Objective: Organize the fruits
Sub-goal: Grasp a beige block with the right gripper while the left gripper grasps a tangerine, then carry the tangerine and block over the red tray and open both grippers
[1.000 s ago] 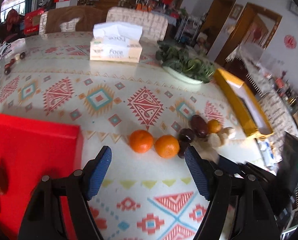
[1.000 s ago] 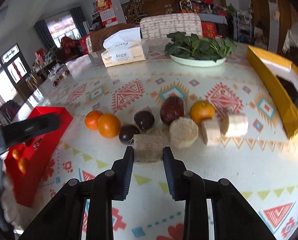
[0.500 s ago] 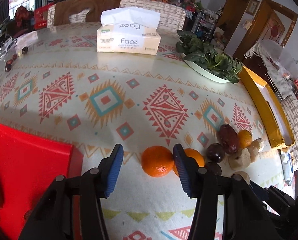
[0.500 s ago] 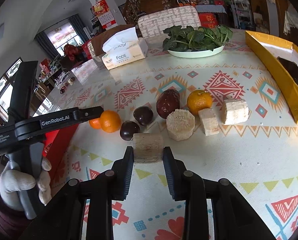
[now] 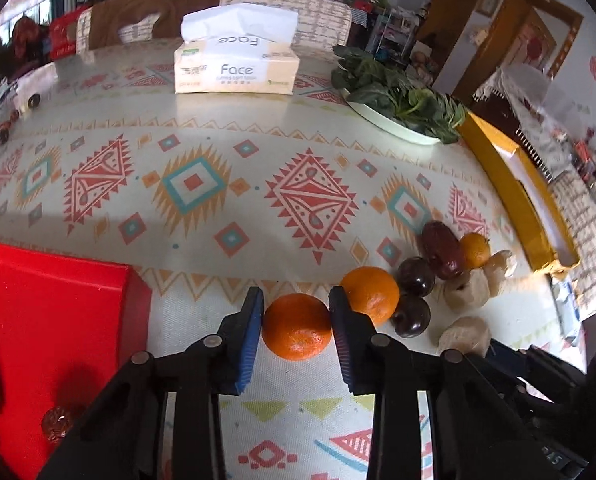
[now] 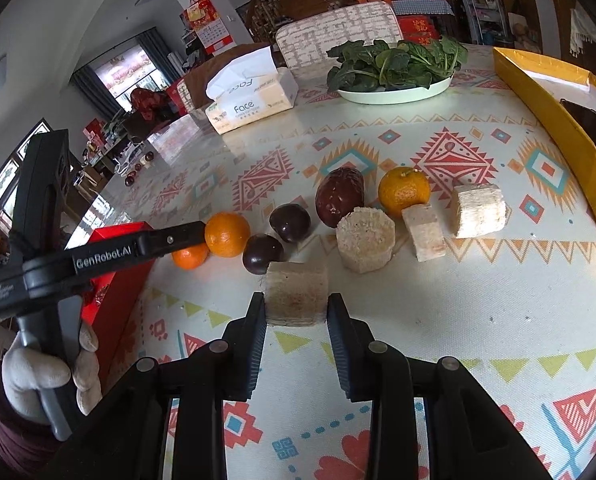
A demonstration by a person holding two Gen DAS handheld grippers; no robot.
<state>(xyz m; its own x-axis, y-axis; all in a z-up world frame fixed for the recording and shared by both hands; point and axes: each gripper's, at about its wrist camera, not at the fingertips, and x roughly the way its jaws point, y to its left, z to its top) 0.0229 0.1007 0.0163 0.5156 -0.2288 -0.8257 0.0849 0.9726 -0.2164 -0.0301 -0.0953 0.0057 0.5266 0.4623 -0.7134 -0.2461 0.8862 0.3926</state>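
Observation:
My left gripper (image 5: 296, 330) is shut on an orange (image 5: 297, 327) resting on the patterned tablecloth, beside the red tray (image 5: 49, 312). A second orange (image 5: 372, 294), two dark plums (image 5: 416, 276), a dark red date (image 5: 442, 250) and a small mandarin (image 5: 474, 250) lie to its right. My right gripper (image 6: 296, 314) is shut on a beige cut chunk (image 6: 296, 294). Three more beige chunks (image 6: 364, 238) lie beyond it. The left gripper also shows in the right wrist view (image 6: 185, 240), at the orange (image 6: 189, 258).
A tissue box (image 5: 235, 66) and a plate of greens (image 5: 398, 98) stand at the back. A yellow box (image 5: 514, 196) lies along the right side. The red tray holds small fruits (image 5: 55, 420) at its near end. Small dark fruits (image 5: 5, 132) sit far left.
My left gripper moved forward and closed its fingers around the left orange. My right gripper stayed shut on the beige chunk.

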